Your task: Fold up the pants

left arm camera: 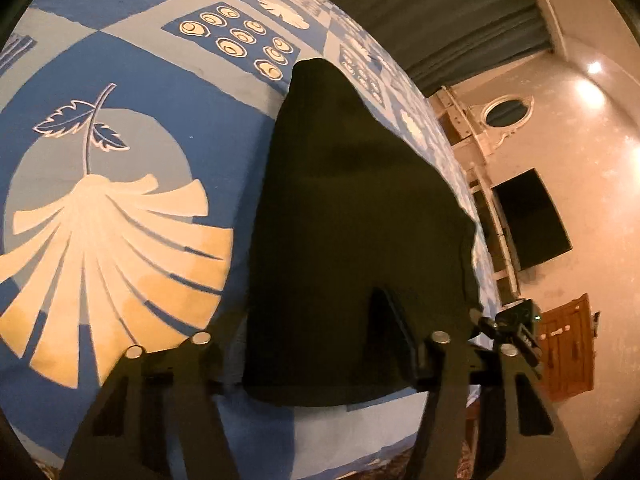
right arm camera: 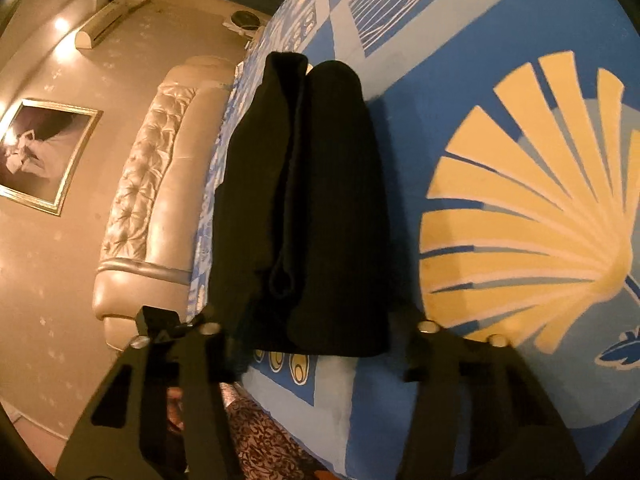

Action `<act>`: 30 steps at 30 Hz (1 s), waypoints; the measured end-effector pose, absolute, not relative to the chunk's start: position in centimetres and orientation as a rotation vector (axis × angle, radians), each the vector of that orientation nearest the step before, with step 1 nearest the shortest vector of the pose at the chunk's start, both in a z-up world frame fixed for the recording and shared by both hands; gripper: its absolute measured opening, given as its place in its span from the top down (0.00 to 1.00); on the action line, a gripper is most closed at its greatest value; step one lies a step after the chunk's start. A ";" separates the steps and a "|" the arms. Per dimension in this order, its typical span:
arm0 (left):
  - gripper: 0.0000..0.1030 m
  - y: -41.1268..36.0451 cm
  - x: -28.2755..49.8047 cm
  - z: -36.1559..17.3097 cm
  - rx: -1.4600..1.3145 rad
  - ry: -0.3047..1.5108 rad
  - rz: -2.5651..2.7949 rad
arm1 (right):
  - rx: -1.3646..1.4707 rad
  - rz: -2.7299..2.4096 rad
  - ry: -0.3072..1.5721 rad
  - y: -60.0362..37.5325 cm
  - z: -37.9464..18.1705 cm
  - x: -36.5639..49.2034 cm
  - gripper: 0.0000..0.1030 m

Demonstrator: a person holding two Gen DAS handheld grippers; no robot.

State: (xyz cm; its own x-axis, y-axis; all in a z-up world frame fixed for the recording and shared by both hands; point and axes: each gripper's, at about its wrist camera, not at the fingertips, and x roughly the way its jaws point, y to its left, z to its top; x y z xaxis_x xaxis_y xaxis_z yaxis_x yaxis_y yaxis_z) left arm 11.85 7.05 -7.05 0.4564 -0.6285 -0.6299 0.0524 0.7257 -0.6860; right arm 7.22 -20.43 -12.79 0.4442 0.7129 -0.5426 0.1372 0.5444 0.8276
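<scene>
Flat on the bedsheet (left arm camera: 120, 80) lie black pants (left arm camera: 352, 240) (apparently folded lengthwise)

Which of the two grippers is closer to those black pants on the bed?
Neither clearly. The left gripper hangs open at one end of the black pants, the right gripper open at the opposite end; neither grips them.

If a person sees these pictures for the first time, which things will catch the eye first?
First, the black pants, lying flat in the middle of the bed. Next, the large cream fan-shaped leaf printed on the blue bedsheet beside them. In the right wrist view, the tufted headboard stands along the bed's left side, and both claws are open, holding nothing.
</scene>
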 end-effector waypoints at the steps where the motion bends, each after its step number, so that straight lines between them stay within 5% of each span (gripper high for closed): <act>1: 0.49 7.1 11.7 -7.0 -0.648 1.016 -0.446 | 0.955 0.436 1.074 -20.4 -12.8 7.1 0.58; 8: 0.58 6.9 10.9 -6.5 -0.618 1.012 -0.414 | 0.966 0.449 1.060 -20.3 -12.1 6.8 0.68; 30: 0.59 6.6 11.3 -6.6 -0.588 1.016 -0.425 | 0.980 0.455 1.056 -20.6 -11.6 6.9 0.70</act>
